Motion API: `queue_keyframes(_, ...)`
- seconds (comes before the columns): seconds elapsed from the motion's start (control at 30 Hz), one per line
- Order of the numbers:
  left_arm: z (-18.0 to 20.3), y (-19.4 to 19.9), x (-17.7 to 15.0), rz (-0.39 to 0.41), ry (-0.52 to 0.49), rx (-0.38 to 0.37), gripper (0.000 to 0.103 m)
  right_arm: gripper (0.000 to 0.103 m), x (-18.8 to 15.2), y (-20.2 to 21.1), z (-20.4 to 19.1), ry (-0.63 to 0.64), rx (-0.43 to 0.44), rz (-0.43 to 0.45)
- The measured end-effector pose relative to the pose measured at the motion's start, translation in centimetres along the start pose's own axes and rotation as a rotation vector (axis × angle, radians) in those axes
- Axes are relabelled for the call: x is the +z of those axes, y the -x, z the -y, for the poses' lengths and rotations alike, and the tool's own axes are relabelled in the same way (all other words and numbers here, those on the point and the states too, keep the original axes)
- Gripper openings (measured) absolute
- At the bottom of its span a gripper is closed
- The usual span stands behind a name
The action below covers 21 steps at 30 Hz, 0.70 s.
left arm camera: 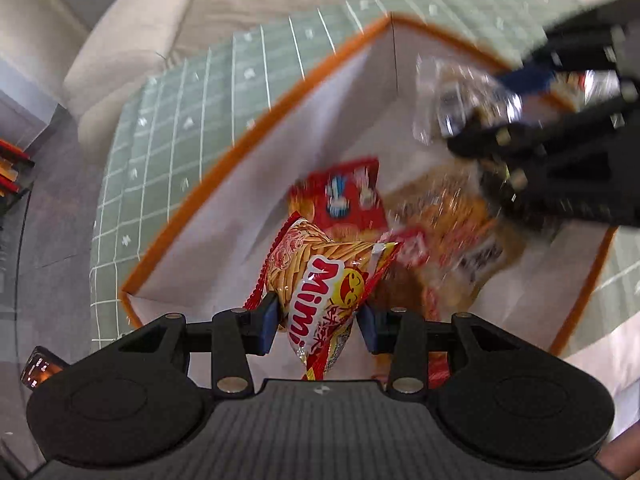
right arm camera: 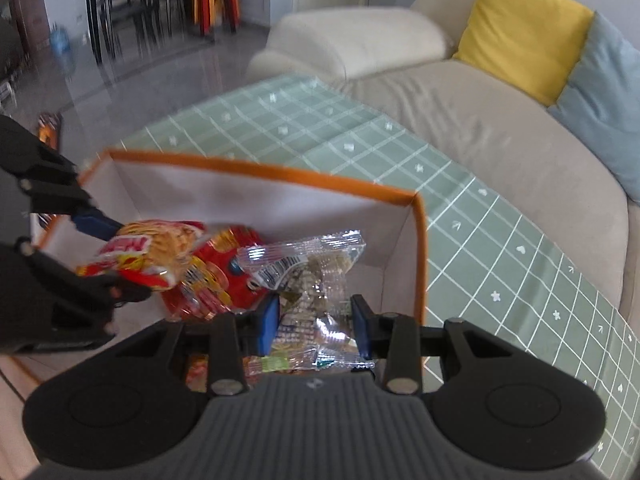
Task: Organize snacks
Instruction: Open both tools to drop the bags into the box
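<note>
Counter [right arm camera: 460, 200]: green cloth, white grid. Storage box [right arm camera: 420, 240]: rectangular, white fabric walls, orange trim, crinkly packets inside. Left gripper [left arm camera: 320, 322]: jaws clamp glossy red-yellow Mimi packet [left arm camera: 328, 280] above box. Right gripper [right arm camera: 314, 320]: jaws pinch clear crinkled wrapper [right arm camera: 308, 272] over box.

Colours here are pretty loud. The storage box [right arm camera: 419, 248] has a bright orange rim with plain white walls inside, and it sits on a pale sage-green tablecloth [right arm camera: 360, 148] with a white grid and little white stars and hearts in the squares. The Mimi packet [left arm camera: 320, 280] is red and yellow with a noodle-stick print and a yellow smiley face, the name in red on white. Behind it lies a red pack [left arm camera: 344, 196] with some blue on it. The clear wrapper [right arm camera: 312, 276] is shiny silver-transparent with black print. Both tools are black with blue pads [right arm camera: 269, 320]. The sofa [right arm camera: 460, 120] is beige, with one yellow cushion [right arm camera: 524, 28] and a light blue one [right arm camera: 608, 104] far right.
</note>
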<state>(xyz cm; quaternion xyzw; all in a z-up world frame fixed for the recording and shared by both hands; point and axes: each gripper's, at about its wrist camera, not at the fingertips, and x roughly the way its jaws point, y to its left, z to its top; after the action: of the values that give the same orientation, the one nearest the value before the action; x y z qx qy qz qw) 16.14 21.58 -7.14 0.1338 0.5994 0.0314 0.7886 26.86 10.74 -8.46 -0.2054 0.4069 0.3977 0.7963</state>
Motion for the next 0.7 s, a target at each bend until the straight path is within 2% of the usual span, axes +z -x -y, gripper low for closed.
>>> queue_keyframes(0.23, 0.1, -2.9, 0.1, -0.07, -0.049, 0.037, 0.047, 0.036, 0.0, -4.4, -0.5, 0.077, -0.052, -0.094)
queue_keyframes(0.3, 0.2, -3.3, 0.2, -0.083, -0.051, 0.043, 0.047, 0.036, 0.0, -5.0, -0.8, 0.128, -0.085, -0.091)
queue_keyframes(0.47, 0.5, -4.1, 0.5, -0.118, -0.067, 0.064, 0.049, 0.036, 0.2, -5.4, -1.2, 0.175, -0.097, -0.094)
queue_keyframes(0.6, 0.2, -4.1, 0.2, -0.112, -0.049, 0.065, 0.056, 0.037, 0.3, -5.3, -1.2, 0.185, -0.108, -0.094)
queue_keyframes(0.7, -0.4, -4.1, 0.0, -0.1, -0.029, 0.054, 0.069, 0.037, 0.3, -5.3, -1.2, 0.179, -0.107, -0.094)
